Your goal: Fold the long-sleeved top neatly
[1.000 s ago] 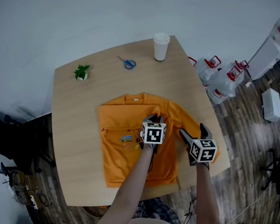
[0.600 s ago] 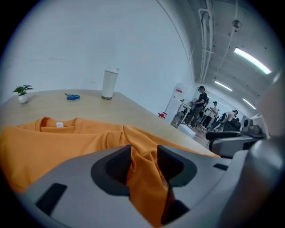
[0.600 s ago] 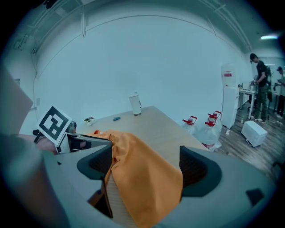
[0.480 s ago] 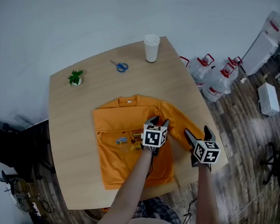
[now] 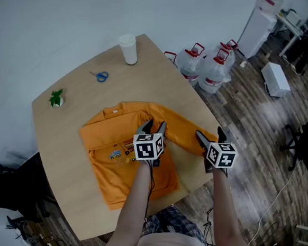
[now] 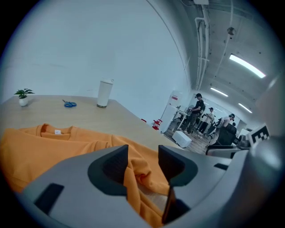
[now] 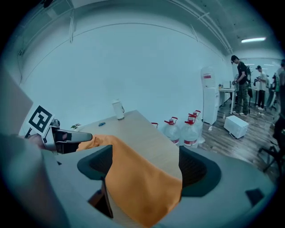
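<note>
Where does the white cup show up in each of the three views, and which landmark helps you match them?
Head view: the white cup stands at the table's far edge, upper middle.
Left gripper view: the cup is left of centre, at mid height.
Right gripper view: the cup is small, left of centre, at mid height.
Shared landmark: the blue scissors, just left of the cup in every view.
</note>
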### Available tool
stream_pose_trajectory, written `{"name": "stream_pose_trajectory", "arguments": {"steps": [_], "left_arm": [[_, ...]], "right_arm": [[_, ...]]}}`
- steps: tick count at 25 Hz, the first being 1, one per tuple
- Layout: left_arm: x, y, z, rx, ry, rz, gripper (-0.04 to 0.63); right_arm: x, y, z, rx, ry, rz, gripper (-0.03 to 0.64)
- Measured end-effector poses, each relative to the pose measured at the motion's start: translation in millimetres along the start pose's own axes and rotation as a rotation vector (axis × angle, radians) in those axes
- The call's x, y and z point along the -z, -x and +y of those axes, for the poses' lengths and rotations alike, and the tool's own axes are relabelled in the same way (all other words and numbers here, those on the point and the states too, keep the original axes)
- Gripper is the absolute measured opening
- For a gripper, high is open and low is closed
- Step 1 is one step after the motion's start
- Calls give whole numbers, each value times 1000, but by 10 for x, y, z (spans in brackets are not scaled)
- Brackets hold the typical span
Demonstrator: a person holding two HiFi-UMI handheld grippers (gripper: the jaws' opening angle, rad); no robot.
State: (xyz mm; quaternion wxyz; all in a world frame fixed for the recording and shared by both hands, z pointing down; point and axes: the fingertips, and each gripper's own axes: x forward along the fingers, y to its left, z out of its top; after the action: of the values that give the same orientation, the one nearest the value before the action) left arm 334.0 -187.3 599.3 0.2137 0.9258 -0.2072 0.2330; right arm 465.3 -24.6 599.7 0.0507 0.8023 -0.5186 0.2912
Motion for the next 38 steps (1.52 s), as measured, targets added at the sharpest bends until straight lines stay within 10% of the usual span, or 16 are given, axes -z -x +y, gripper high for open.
{"name": "stream_pose_trajectory", "arguments": {"steps": [16,29,38], "left_arm": [[561,-235,-1260,212,-79,119,242],[688,-157,-1256,202,-81,139,245],[699,-96,-1187,189,-68,138,245]], "right_arm": [[714,586,-671,167,-128,80,369],[1094,471,-704,203,-142,210,274],[1201,383,-600,152,-225,238,74]]}}
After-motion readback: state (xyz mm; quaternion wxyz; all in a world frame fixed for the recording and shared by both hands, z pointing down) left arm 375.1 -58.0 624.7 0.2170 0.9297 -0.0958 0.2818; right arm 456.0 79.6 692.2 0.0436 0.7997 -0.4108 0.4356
